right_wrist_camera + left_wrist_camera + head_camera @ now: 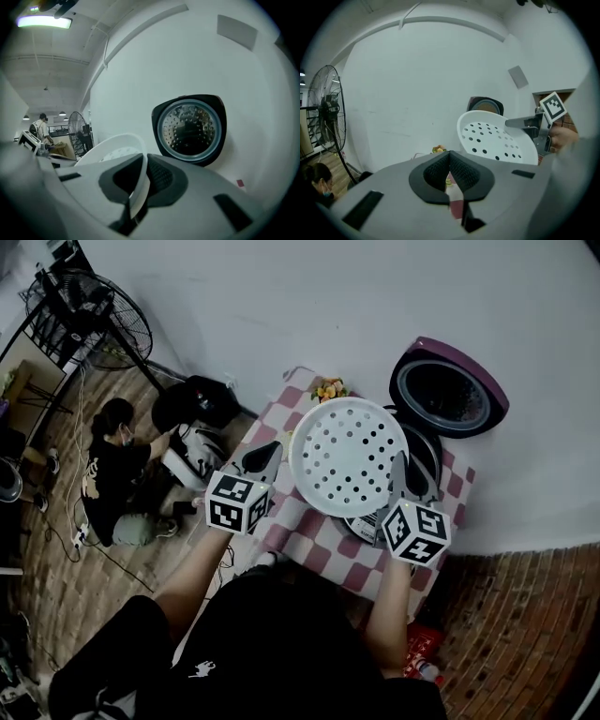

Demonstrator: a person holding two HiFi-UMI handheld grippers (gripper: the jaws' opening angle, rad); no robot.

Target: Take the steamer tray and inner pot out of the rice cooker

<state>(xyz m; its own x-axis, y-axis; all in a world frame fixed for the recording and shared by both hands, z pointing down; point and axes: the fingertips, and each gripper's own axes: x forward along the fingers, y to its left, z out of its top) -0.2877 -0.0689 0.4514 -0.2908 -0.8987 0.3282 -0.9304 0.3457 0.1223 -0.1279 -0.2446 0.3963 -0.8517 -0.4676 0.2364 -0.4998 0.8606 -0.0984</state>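
right tool (400,463): reaching forward, grasping steamer tray (347,457) rim | left tool (271,450): clenched, empty | tray tilted, perforated face upward

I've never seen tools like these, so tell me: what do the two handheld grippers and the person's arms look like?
The left gripper and right gripper look alike: smooth light-grey moulded bodies ending in two jaws lined with black, finely textured pads. Each carries a white cube printed with black square markers. No cables show. The person wears a black top, forearms bare.
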